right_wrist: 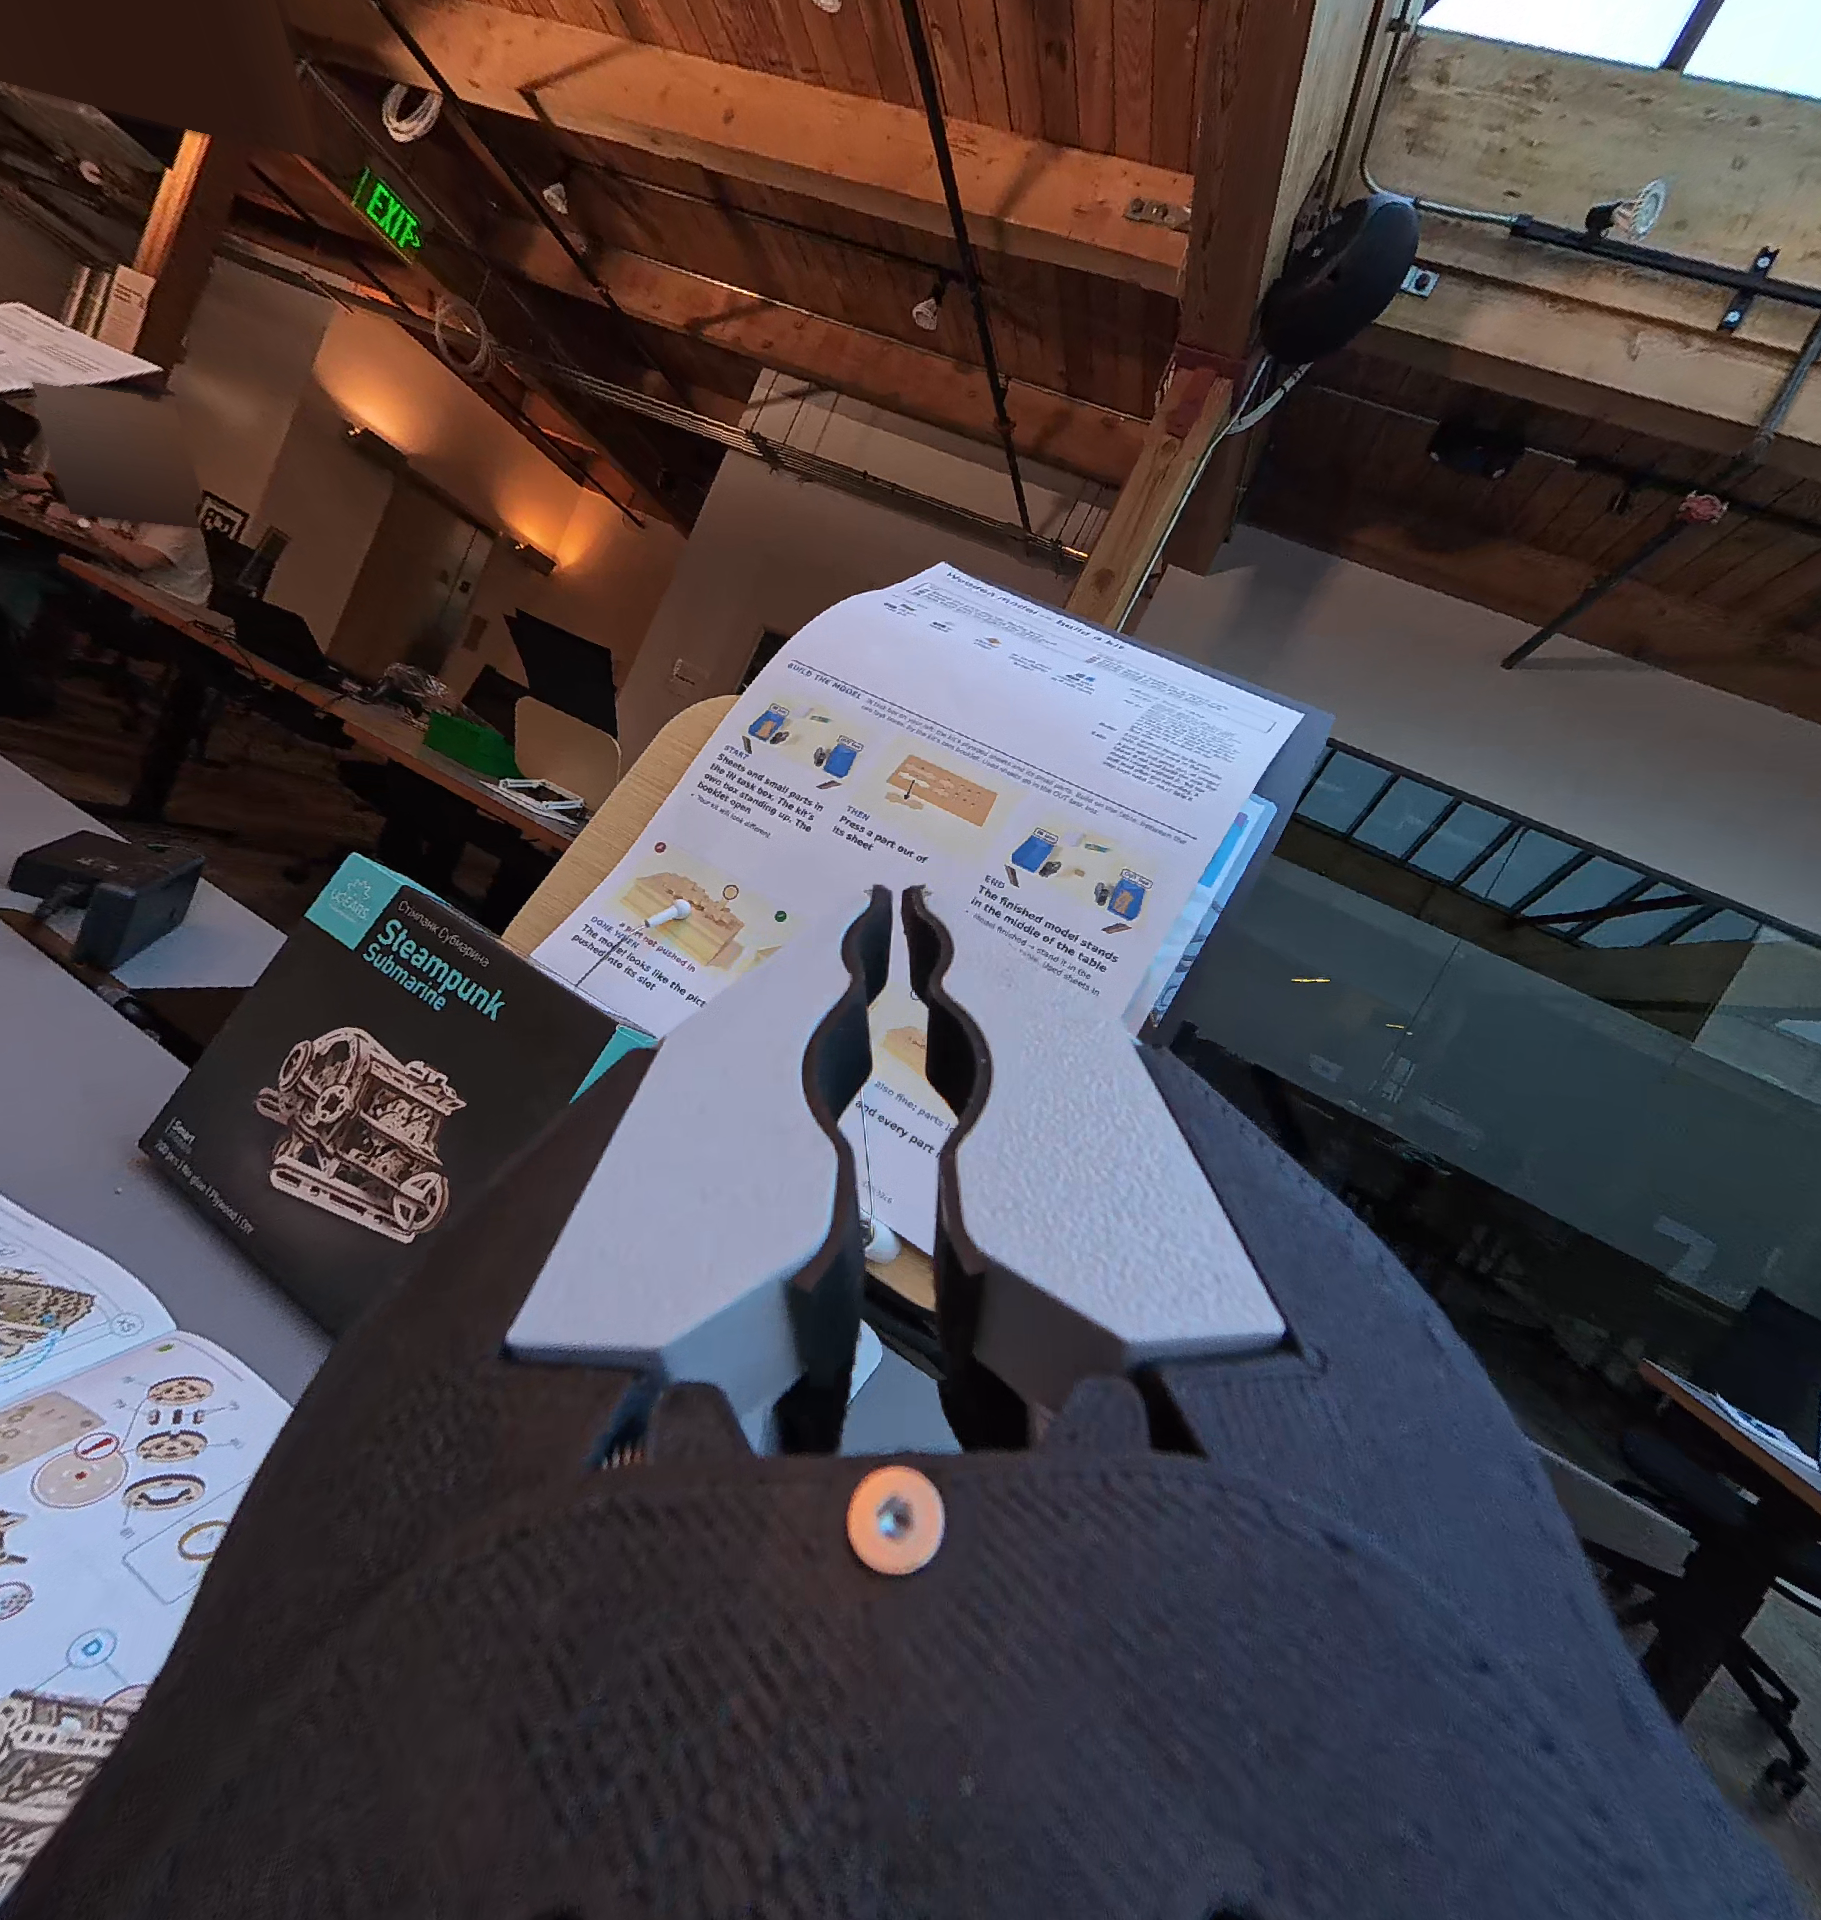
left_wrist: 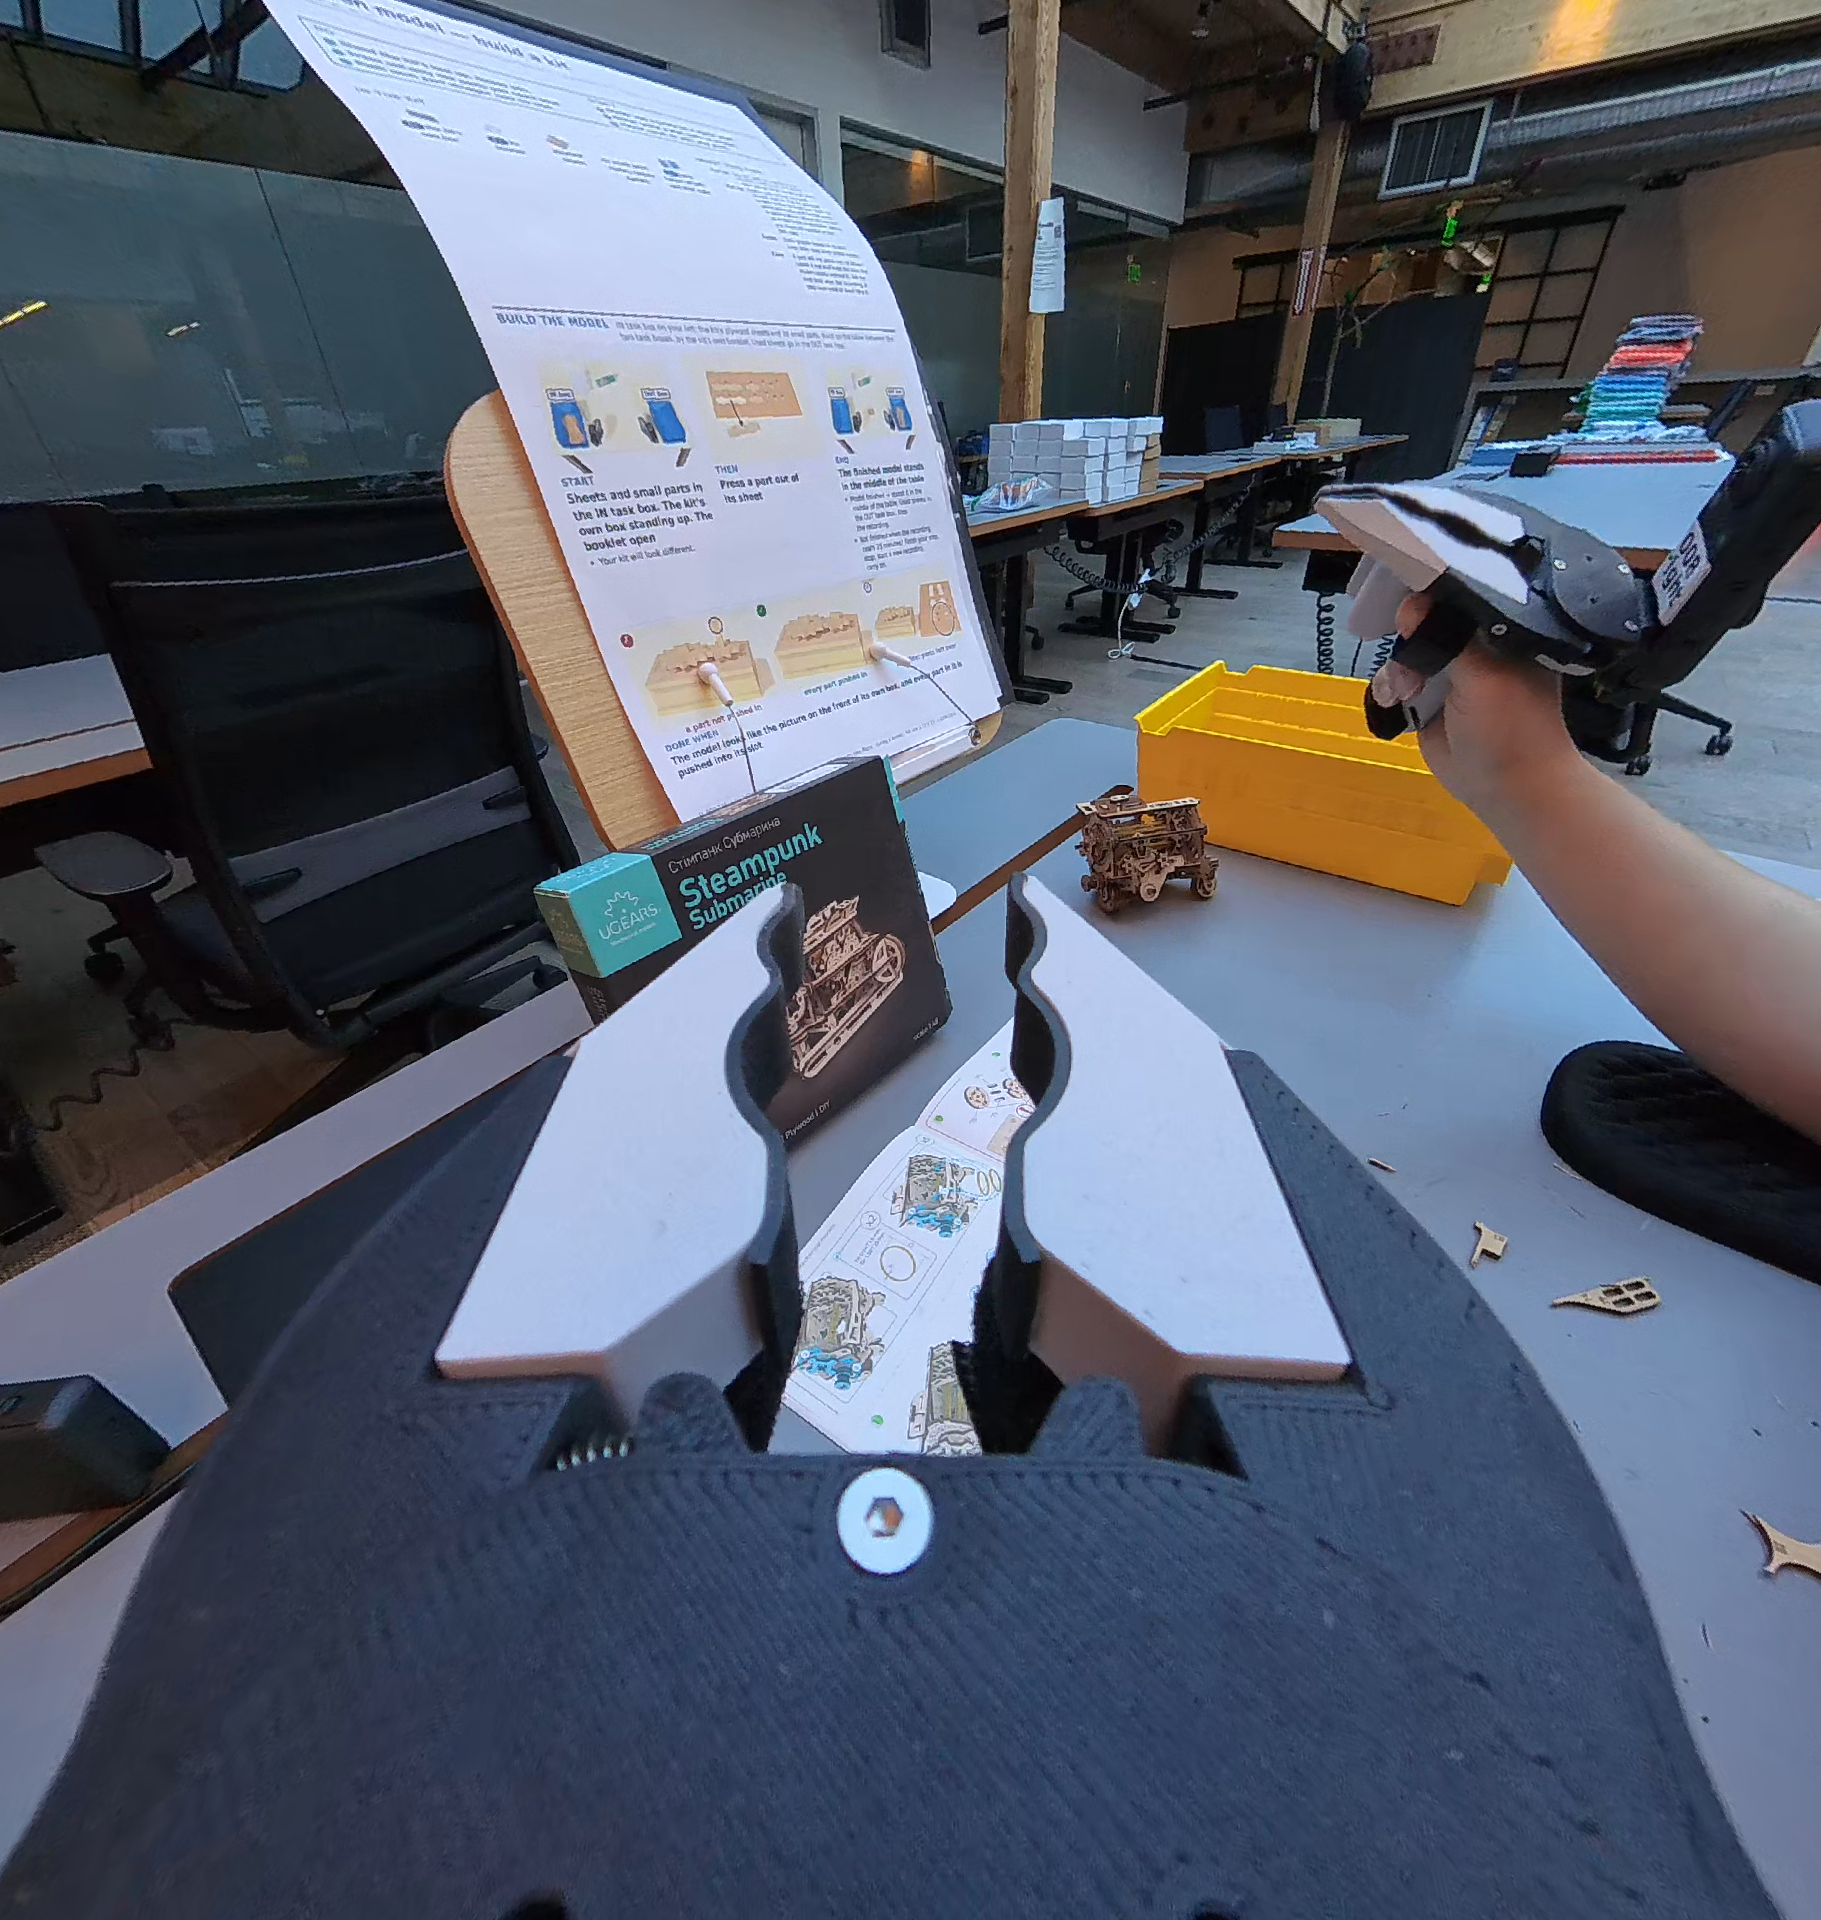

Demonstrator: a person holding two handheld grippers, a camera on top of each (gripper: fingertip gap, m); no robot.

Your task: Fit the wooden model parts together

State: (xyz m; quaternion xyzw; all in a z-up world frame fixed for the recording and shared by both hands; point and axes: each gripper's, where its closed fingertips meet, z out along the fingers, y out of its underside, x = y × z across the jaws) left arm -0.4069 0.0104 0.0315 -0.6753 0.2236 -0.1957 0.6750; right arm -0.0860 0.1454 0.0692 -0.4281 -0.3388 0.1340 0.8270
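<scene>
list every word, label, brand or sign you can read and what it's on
I won't copy out writing; these things bear it.
Instruction sheet on the wooden stand: headings, captions, fine print.
Dark kit box: brand and title.
Open booklet: diagrams, marks too small.
Green lit sign under the ceiling.
White sticker on right gripper.

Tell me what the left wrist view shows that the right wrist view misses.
Only the left wrist view shows the assembled wooden model standing on the grey table, the yellow bin behind it, wood scraps at the right, and the right gripper raised in a hand, holding nothing. Only the right wrist view shows the black device at the far left and the ceiling beams. Both show the kit box, the open booklet and the instruction sheet on its stand. The left gripper is open and empty.
</scene>
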